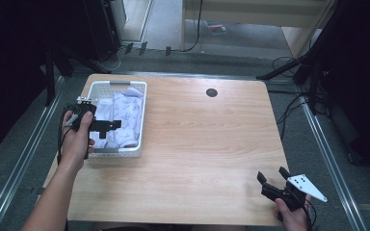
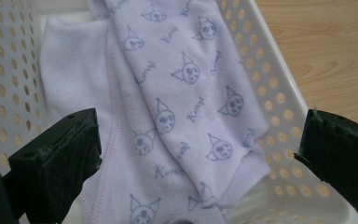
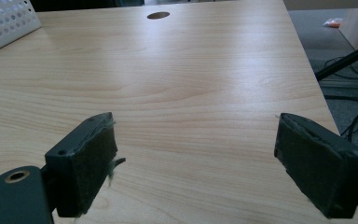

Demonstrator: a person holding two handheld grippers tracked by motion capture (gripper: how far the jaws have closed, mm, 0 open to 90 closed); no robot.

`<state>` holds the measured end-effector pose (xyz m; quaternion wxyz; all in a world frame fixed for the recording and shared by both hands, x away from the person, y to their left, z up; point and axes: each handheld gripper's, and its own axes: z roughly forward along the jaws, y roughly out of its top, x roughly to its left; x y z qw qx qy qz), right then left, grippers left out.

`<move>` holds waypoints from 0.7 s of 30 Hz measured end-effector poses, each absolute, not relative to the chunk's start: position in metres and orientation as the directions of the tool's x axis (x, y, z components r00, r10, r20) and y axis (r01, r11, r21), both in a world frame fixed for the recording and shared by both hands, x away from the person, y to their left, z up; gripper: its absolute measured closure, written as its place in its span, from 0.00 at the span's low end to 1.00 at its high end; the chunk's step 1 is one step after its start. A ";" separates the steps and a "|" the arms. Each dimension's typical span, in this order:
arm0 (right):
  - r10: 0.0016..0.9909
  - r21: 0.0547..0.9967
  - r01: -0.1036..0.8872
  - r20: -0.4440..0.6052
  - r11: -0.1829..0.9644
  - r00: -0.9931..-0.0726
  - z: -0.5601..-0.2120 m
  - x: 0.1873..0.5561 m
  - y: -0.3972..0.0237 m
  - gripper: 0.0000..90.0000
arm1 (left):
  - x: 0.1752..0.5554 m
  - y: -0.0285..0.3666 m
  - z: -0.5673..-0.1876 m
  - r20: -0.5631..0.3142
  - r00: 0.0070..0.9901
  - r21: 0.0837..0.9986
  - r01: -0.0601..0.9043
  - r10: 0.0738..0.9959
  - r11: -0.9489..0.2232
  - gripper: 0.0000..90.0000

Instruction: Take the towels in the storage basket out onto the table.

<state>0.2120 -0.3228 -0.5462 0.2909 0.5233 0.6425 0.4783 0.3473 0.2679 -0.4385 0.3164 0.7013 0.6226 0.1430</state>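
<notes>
A white perforated basket [image 1: 141, 118] stands at the table's left side and holds a pale lilac cloth [image 1: 125, 115] printed with small cat faces. In the left gripper view the cloth [image 2: 177, 98] lies folded and rumpled inside the basket [image 2: 279, 93]. My left gripper [image 1: 110, 126] hovers over the basket's near left part, open, with nothing between its jaws [image 2: 196, 154]. My right gripper [image 1: 273, 175] is open near the table's front right corner, over bare wood [image 3: 193, 149].
The wooden table [image 1: 207, 139] has a round cable hole [image 1: 212, 92] at the back middle. Cables and stand legs lie on the grey floor around the table. The basket's corner [image 3: 4, 23] appears far left in the right gripper view.
</notes>
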 end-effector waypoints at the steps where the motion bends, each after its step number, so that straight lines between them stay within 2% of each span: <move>1: 0.951 0.919 0.394 0.127 -0.005 -0.283 -0.546 0.212 -0.323 0.15 | 0.347 0.268 -0.439 -0.193 0.184 0.622 0.783 0.964 -0.025 0.00; 9: 0.951 0.920 0.393 0.126 -0.004 -0.284 -0.546 0.212 -0.323 0.15 | 0.377 0.267 -0.451 -0.209 0.156 0.575 0.818 0.965 -0.007 0.00; 14: 0.950 0.919 0.393 0.127 -0.005 -0.284 -0.546 0.212 -0.323 0.15 | 0.401 0.271 -0.460 -0.245 0.102 0.542 0.839 0.964 0.050 0.00; 21: 0.950 0.919 0.393 0.128 -0.006 -0.284 -0.546 0.212 -0.323 0.15 | 0.421 0.269 -0.478 -0.207 0.074 0.494 0.869 0.976 0.039 0.00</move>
